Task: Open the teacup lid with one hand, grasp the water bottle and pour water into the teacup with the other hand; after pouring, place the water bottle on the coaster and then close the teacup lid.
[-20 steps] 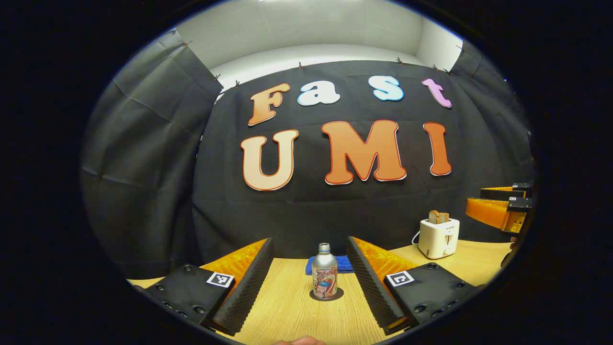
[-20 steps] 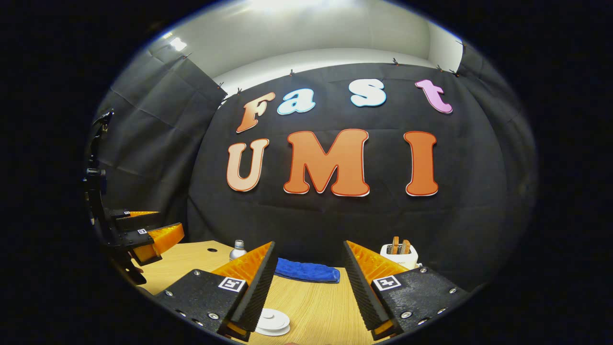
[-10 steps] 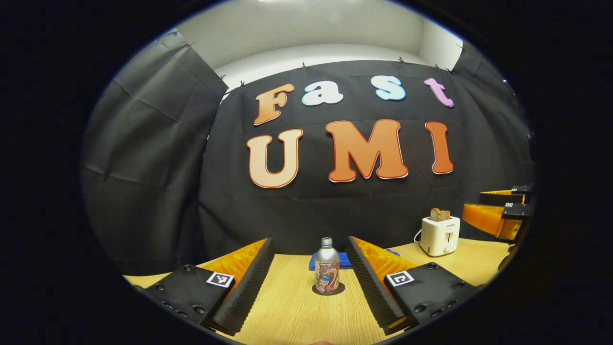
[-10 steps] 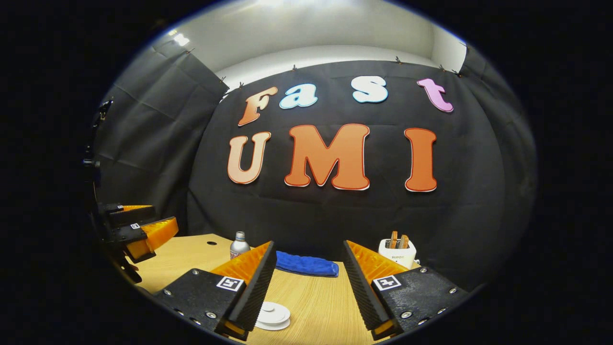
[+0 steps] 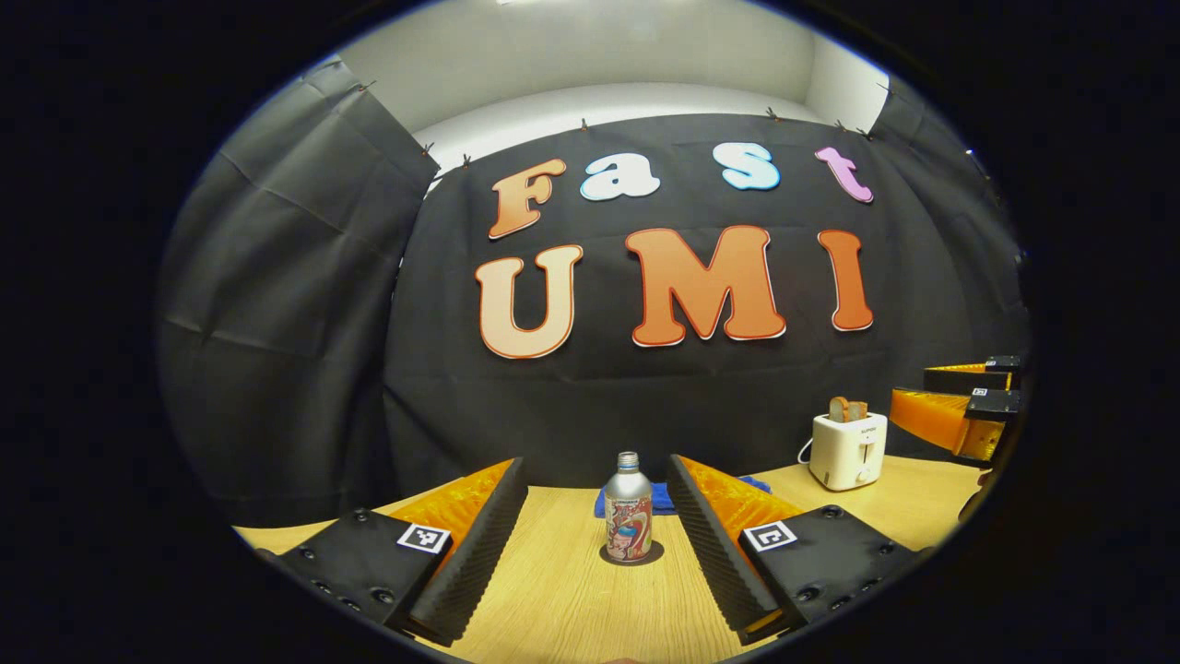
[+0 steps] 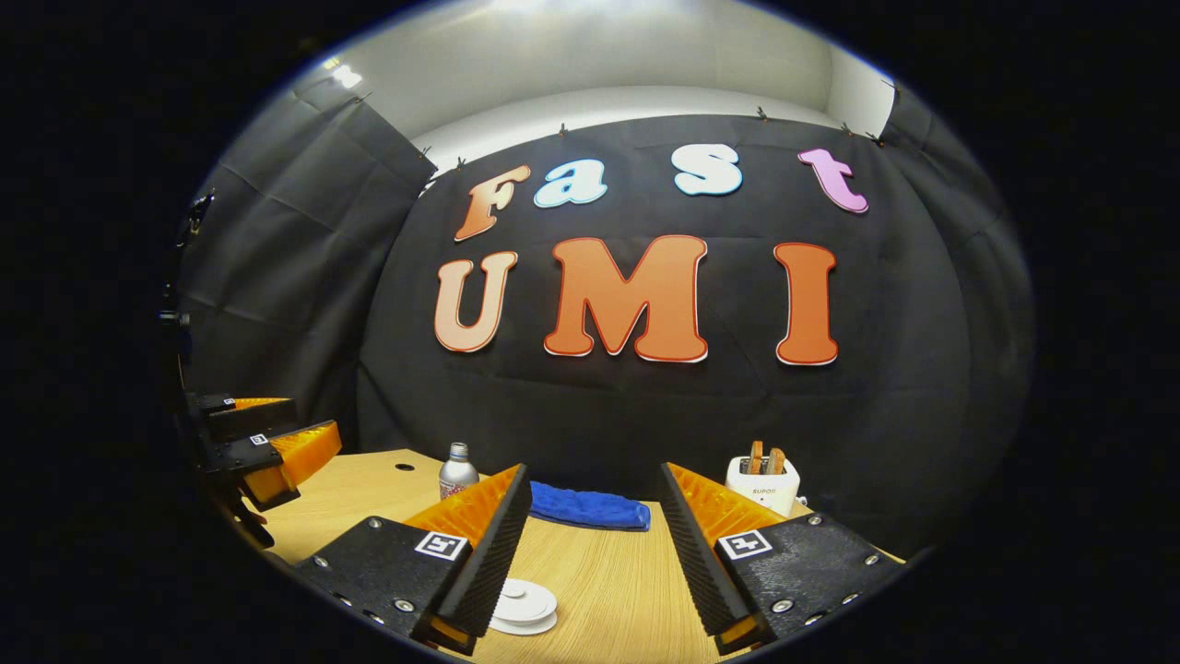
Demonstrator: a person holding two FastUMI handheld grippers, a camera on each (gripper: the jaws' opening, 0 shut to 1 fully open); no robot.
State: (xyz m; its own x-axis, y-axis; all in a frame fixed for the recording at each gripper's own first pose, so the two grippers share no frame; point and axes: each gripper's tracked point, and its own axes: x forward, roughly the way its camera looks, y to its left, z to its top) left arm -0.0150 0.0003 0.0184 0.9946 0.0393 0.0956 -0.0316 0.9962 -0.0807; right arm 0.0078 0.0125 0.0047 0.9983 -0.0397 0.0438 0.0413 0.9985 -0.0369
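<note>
On the wooden surface [image 5: 562, 609] the water bottle [image 5: 628, 509] now sits farther ahead of the left gripper [image 5: 597, 544] — fingers apart, both grippers empty — so the task looks finished.

The bottle [image 5: 628, 510] was silver with a red-and-blue printed picture. The tabletop [image 5: 572, 599] was pale wood grain. The cloth [image 6: 587, 506] was blue, the toaster [image 5: 848, 449] white, and the lid [image 6: 523, 604] white.

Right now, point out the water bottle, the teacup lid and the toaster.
water bottle [image 5: 629, 521], left gripper view, on its printed body.
teacup lid [image 6: 523, 599], right gripper view, on its white top.
toaster [image 5: 848, 449], left gripper view, on its white front.
</note>
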